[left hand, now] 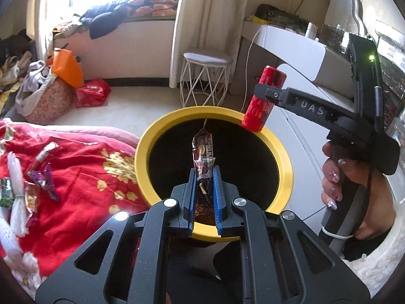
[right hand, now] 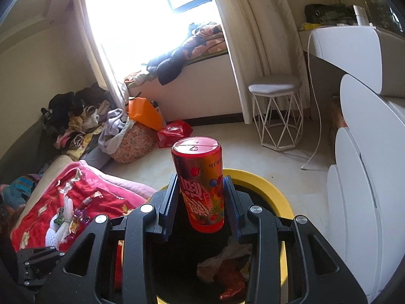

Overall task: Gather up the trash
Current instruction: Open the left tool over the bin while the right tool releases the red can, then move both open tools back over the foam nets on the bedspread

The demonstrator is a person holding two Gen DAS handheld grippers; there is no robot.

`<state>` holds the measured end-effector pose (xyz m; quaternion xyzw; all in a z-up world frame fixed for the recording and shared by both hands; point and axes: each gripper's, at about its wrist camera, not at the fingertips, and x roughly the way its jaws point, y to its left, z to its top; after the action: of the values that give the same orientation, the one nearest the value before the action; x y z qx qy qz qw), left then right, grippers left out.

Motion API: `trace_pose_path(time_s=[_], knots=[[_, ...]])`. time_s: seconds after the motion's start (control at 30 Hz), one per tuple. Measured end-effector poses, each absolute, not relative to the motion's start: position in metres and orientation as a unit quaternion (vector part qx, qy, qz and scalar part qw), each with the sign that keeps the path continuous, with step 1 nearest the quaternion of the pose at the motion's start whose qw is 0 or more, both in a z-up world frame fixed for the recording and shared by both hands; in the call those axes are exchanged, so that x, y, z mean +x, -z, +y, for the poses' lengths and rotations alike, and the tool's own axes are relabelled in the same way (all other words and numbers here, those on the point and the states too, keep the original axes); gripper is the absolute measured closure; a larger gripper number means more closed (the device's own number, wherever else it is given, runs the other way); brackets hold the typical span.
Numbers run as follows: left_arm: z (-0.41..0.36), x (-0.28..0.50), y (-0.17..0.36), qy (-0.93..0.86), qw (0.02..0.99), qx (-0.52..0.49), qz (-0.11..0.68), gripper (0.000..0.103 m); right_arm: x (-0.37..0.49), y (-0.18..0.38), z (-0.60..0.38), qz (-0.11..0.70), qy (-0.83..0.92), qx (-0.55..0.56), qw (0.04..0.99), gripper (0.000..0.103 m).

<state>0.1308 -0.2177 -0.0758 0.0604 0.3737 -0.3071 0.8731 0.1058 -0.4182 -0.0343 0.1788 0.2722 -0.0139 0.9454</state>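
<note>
My left gripper (left hand: 205, 174) is shut on a brown snack wrapper (left hand: 202, 149) and holds it over the opening of the yellow-rimmed black trash bin (left hand: 144, 157). My right gripper (right hand: 200, 177) is shut on a red cylindrical snack can (right hand: 200, 187), upright above the bin (right hand: 268, 185); it also shows in the left wrist view (left hand: 263, 98) over the bin's far right rim. Crumpled wrappers (right hand: 222, 268) lie inside the bin. More wrappers (left hand: 43, 177) lie on the red blanket (left hand: 83, 177) to the left.
A white knitted item (left hand: 15, 197) lies on the blanket. A white wire stool (left hand: 206, 78), a white dresser (right hand: 359, 177), bags (left hand: 65, 68) and a clothes pile (right hand: 76, 121) stand around the pale floor.
</note>
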Motion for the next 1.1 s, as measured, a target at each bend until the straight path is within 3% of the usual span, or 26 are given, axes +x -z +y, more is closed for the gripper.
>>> trace_pose_path(time_s=[0.53,0.57,0.6,0.67,0.73,0.8,0.9,1.1], knots=[[-0.224,0.164,0.106,0.298,0.863,0.034,0.406,0.092,0.132,0.062,-0.433,0.315,0.007,0.203,0.927,0.068],[-0.224,0.166,0.107,0.295,0.863,0.033,0.409,0.084,0.134,0.065,-0.434,0.321,0.006,0.210,0.924,0.065],[-0.224,0.168,0.108,0.292,0.861,0.032,0.415,0.066,0.134,0.065,-0.434,0.322,0.007,0.214,0.922,0.063],[-0.220,0.168,0.105,0.283,0.864,0.028,0.415,0.048,0.134,0.065,-0.433,0.323,0.010,0.216,0.921,0.048],[-0.211,0.164,0.098,0.280,0.870,0.022,0.404,0.044,0.133,0.063,-0.429,0.321,0.009,0.214,0.923,0.045],[-0.203,0.158,0.092,0.267,0.879,0.022,0.394,0.023,0.130,0.061,-0.425,0.319,0.007,0.212,0.924,0.042],[-0.190,0.150,0.084,0.249,0.891,0.020,0.379,0.011,0.127,0.059,-0.418,0.317,0.015,0.200,0.927,0.035],[-0.165,0.138,0.073,0.219,0.905,0.019,0.363,0.011,0.118,0.045,-0.400,0.293,0.032,0.167,0.941,0.027]])
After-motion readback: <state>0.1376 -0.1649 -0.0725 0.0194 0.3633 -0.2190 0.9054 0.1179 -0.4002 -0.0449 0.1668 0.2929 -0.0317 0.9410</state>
